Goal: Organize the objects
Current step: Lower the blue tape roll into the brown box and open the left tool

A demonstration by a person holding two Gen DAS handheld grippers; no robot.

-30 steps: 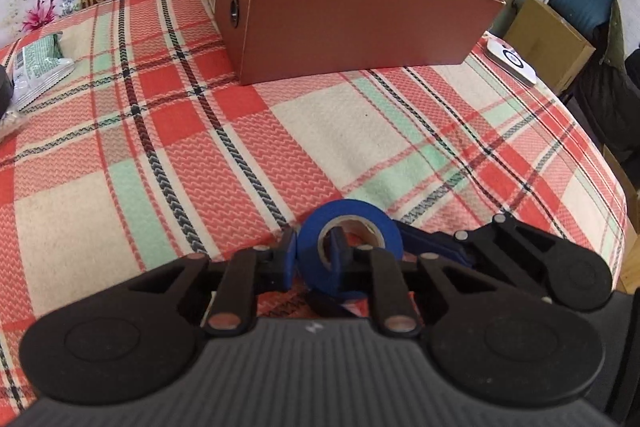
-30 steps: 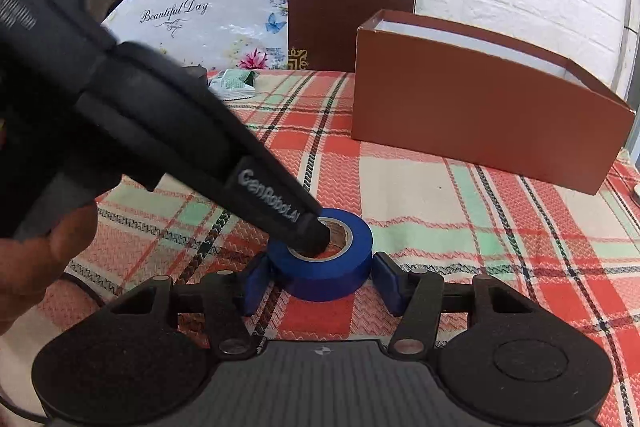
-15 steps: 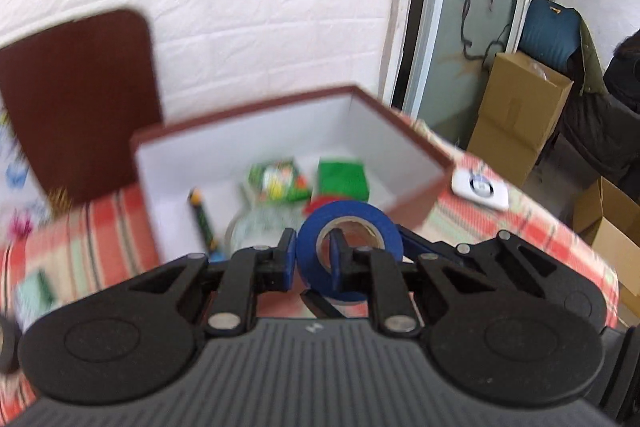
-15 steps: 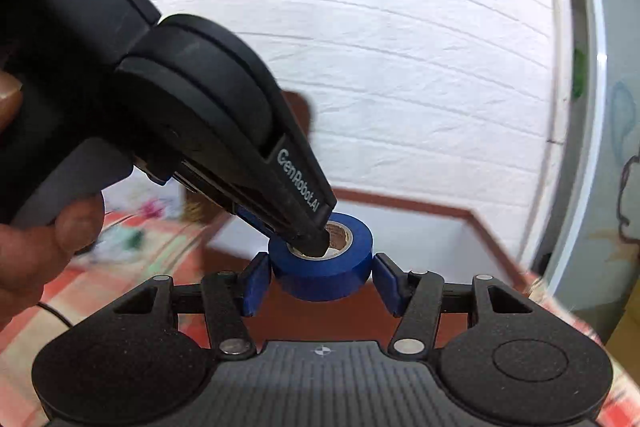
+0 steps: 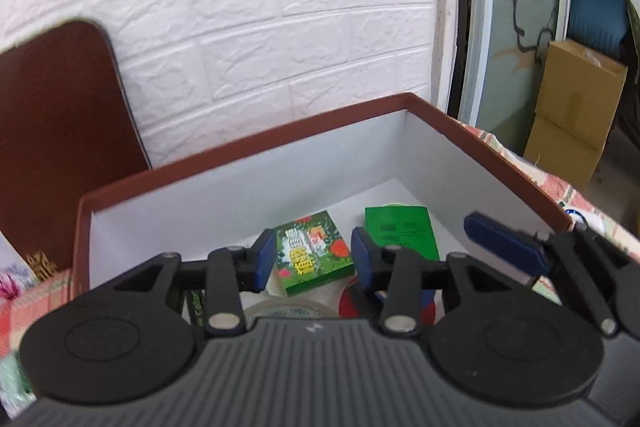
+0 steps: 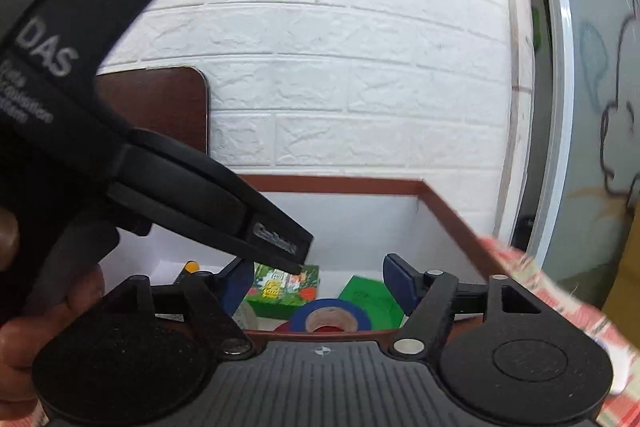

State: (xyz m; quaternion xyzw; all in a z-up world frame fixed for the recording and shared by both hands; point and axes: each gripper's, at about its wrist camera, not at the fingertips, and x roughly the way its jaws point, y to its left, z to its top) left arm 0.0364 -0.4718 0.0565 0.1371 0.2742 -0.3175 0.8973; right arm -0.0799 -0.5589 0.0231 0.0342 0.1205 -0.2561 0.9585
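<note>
The blue tape roll (image 6: pixel 330 319) lies loose inside the brown box (image 6: pixel 340 185), on top of something red, just below my right gripper (image 6: pixel 318 285). That gripper's jaws are opening and nothing is between its blue pads. My left gripper (image 5: pixel 313 257) hangs over the box (image 5: pixel 240 143) with its jaws also opening and empty. In the right wrist view it reaches in from the upper left, held by a person's hand (image 6: pixel 40 311). In the left wrist view the roll is mostly hidden behind the gripper body.
The white-lined box also holds a green patterned carton (image 5: pixel 312 255), a green packet (image 5: pixel 400 233), a clear tape roll (image 5: pixel 288 307) and a pen (image 6: pixel 188 267). A brown chair back (image 5: pixel 60 131) and white brick wall stand behind; cardboard boxes (image 5: pixel 572 115) stand at right.
Both grippers carried the blue tape roll from the plaid tablecloth up over the box. Both sets of jaws have spread and the roll has dropped out into the box.
</note>
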